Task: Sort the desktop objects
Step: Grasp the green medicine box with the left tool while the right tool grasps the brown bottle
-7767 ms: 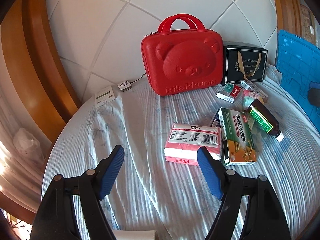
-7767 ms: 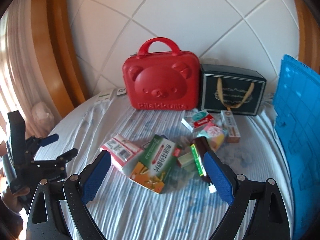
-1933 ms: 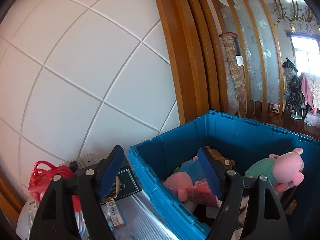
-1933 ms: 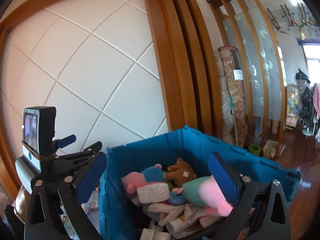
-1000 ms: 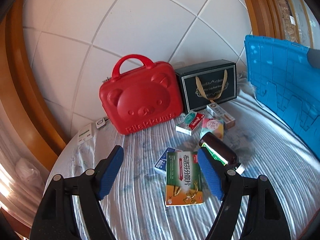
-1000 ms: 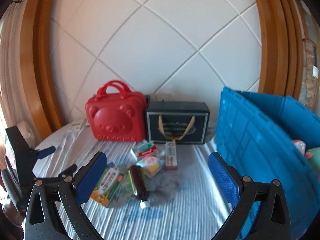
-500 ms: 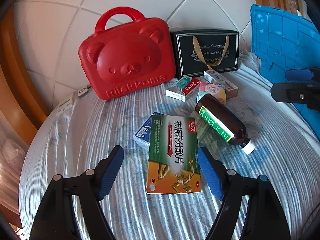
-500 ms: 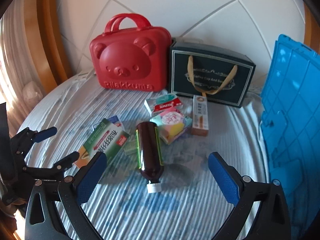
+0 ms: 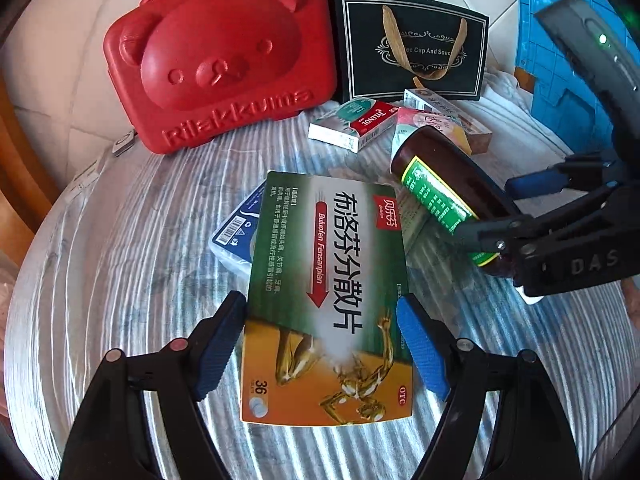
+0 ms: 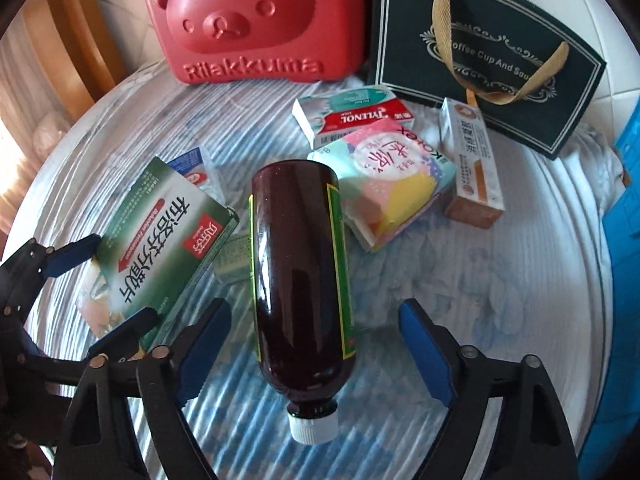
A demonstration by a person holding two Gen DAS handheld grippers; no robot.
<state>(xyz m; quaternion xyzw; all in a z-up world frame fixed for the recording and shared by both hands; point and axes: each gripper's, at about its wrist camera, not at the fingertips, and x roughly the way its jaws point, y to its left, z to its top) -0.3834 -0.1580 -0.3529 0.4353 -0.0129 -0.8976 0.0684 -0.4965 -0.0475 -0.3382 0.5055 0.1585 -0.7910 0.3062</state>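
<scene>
A green and orange medicine box lies flat on the striped cloth, between the open jaws of my left gripper; the pads flank its sides. It also shows in the right wrist view. A brown bottle with a white cap lies on its side between the open jaws of my right gripper. In the left wrist view the bottle and my right gripper sit at the right. Both grippers are open and hold nothing.
A red bear case and a black gift box stand at the back. A Tylenol box, a pastel pack, a slim orange box and a blue pack lie nearby. A blue crate stands right.
Both grippers have come down and forward onto the table. The left one now straddles the green box and the right one straddles the brown bottle. The objects have not moved.
</scene>
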